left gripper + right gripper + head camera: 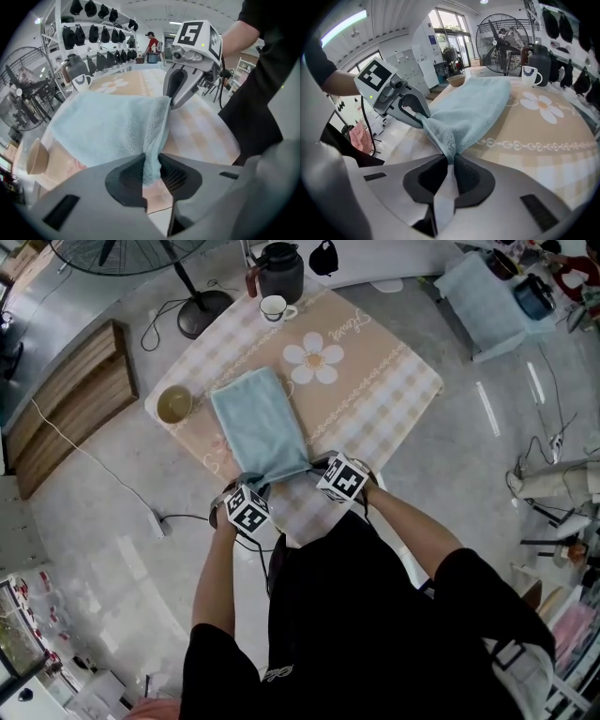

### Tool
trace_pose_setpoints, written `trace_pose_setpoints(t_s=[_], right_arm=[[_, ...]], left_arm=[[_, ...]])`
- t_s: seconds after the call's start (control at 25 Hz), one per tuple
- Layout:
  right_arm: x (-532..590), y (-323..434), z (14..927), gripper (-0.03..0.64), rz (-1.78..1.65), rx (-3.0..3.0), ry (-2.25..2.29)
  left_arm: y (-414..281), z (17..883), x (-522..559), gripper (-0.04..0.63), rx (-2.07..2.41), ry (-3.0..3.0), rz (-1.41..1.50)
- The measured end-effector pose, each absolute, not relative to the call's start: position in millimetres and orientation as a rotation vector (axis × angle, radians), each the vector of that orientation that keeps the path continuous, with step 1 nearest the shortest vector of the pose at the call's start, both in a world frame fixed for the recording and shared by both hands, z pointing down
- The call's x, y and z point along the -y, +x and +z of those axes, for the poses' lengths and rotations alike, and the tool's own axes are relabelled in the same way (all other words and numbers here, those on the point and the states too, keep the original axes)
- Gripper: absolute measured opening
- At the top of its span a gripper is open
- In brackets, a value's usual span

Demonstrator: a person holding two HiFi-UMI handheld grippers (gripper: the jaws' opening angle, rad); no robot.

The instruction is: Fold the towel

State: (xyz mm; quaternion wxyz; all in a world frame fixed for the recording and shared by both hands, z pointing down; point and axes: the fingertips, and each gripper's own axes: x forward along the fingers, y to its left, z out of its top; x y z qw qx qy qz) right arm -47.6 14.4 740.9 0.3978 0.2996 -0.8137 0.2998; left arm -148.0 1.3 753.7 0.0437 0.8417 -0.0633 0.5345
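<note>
Head view: light blue terry towel (260,426) lies lengthwise on the beige checked tabletop (380,395). Its near end is bunched between left gripper (251,484) and right gripper (317,466).
Left gripper view: jaws pinched on one near towel corner.
Right gripper view: jaws clamped on the other near corner.

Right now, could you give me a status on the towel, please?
Left gripper, right gripper: each shut on a towel corner. Rest lies flat. Bowl close beside it.
</note>
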Motion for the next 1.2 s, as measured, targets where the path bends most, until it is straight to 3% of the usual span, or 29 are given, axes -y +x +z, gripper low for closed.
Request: trace_pose_setpoints(t_s=[0.6,1.2], right_arm=[[-104.2,-46.7,723.3,0.035,0.791,2.056,0.635],[36.8,-49.3,636.7,0.035,0.880,2.206,0.823]], left_arm=[[-147.7,727.0,-102.6,0.078,-0.216,2.406,1.373],[-148.8,649.8,48.7,0.078,0.152,2.555,1.022]])
